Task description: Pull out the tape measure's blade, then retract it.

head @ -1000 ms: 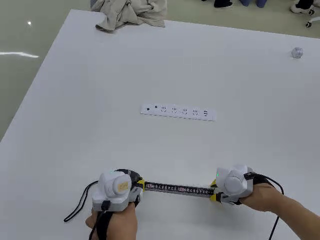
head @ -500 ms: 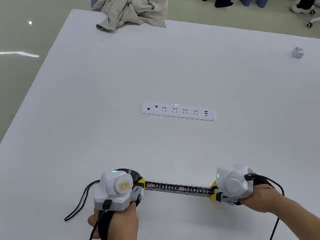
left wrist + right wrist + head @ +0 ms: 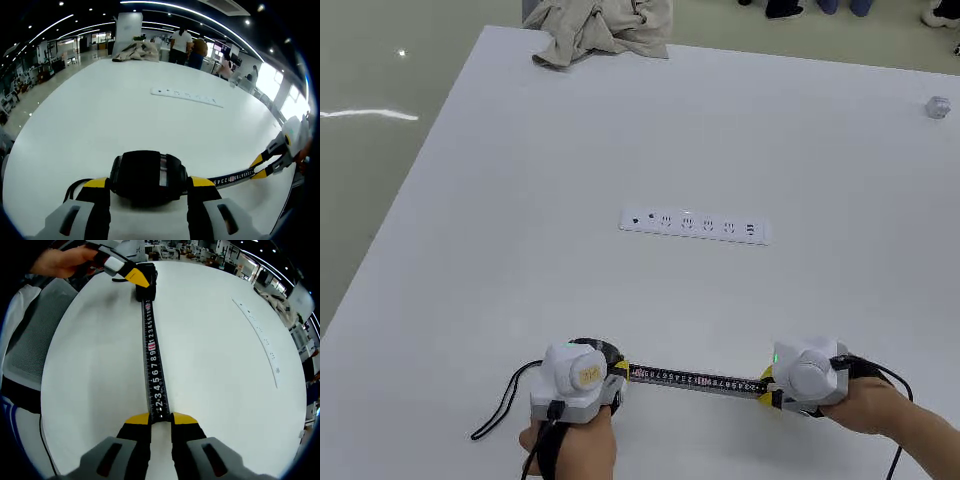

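A black tape measure case (image 3: 148,175) sits between the yellow-tipped jaws of my left gripper (image 3: 148,183), which is shut on it; in the head view the case (image 3: 608,355) lies by that gripper (image 3: 615,378) near the table's front edge. The black blade (image 3: 695,381) with white numerals runs right to my right gripper (image 3: 767,388). In the right gripper view the blade (image 3: 152,360) stretches away to the case (image 3: 146,282), and my right gripper (image 3: 160,416) is shut on the blade's end.
A white power strip (image 3: 695,225) lies mid-table. Crumpled beige cloth (image 3: 605,25) sits at the far edge, and a small clear object (image 3: 938,107) at the far right. A black cord (image 3: 500,405) trails left of the left gripper. People stand beyond the table (image 3: 100,115).
The head camera has shifted, so everything sits slightly right and lower in the picture. The grippers and the blade's drawn length look about the same.
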A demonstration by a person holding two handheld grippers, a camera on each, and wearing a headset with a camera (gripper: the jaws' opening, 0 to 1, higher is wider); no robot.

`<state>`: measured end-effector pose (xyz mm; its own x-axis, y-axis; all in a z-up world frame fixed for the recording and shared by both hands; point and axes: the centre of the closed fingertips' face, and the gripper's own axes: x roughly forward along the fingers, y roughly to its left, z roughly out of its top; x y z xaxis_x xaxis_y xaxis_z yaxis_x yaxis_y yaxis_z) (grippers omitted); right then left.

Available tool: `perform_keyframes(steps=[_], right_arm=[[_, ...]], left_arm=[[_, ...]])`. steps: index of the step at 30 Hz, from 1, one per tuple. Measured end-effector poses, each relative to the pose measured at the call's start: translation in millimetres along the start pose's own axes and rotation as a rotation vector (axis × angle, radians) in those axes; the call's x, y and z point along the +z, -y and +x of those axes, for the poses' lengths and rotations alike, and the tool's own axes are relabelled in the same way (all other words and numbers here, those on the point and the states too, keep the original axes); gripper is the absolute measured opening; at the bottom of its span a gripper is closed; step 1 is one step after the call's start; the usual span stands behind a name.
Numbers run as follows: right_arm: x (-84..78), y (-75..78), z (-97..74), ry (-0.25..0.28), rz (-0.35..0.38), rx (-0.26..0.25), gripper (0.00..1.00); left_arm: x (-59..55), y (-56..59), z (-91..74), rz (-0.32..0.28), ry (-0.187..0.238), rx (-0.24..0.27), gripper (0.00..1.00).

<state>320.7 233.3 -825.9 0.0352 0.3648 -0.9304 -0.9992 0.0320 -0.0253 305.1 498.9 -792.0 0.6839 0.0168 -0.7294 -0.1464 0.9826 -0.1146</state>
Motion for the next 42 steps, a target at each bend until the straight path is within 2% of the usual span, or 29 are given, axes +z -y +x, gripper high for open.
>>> perform_keyframes(steps=[7, 15, 20, 42], right_arm=[[0.1, 0.5, 0.5, 0.005, 0.014, -0.011, 0.14], [3.8, -1.1, 2.1, 0.015, -0.027, -0.019, 0.14], [8.6, -3.2, 1.5, 0.023, -0.056, -0.029, 0.14], [31.0, -5.3, 10.3, 0.053, -0.084, -0.042, 0.14]], left_arm=[[-0.3, -0.2, -0.2, 0.014, 0.010, -0.001, 0.58], [-0.2, -0.2, 0.2, 0.026, 0.014, -0.007, 0.57], [-0.6, -0.2, 0.3, 0.029, 0.013, -0.010, 0.57], [-0.5, 0.1, -0.3, 0.035, 0.010, -0.016, 0.57]])
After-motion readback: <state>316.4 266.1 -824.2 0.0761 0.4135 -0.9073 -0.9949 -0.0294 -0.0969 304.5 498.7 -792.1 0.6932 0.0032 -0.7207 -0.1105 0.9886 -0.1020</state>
